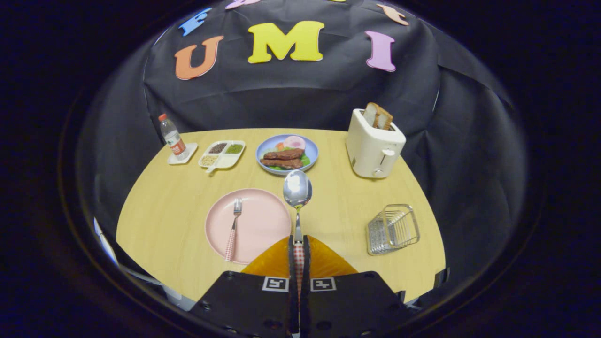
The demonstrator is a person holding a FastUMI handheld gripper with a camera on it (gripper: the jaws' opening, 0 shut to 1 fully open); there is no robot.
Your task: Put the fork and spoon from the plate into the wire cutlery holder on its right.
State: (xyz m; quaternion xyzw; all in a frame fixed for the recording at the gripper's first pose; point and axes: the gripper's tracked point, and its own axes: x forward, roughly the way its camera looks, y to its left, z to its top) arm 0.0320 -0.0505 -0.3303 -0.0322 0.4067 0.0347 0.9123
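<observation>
**Spoon in the grip, holder off to the right**

Holding the spoon (297,197) by its checked handle, the gripper (299,249) has its two fingers pressed close together with the handle pinched between them. The bowl of the spoon sticks straight out ahead of the fingers, raised above the table (164,220), just beside the right rim of the pink plate (263,211). The fork (233,227) lies on that plate, left of the fingers, tines pointing away. The wire cutlery holder (392,228) stands well apart to the right, near the table's front edge.

The grip looks narrow and sits far back on the handle, so I judge the spoon could swivel or droop if the hand swings quickly. The long reach of the bowl is the other risk: lowering it at a slant might catch the holder's wire rim and tip the light basket or push it toward the edge. A spoon let go too high could bounce out.

Between the fingers and the holder the tabletop is bare, giving an open path. The toaster (374,145) stands behind the holder and the blue food plate (287,154) lies beyond the spoon's bowl; both are far enough back, by my reading, to stay out of a sideways move.
</observation>
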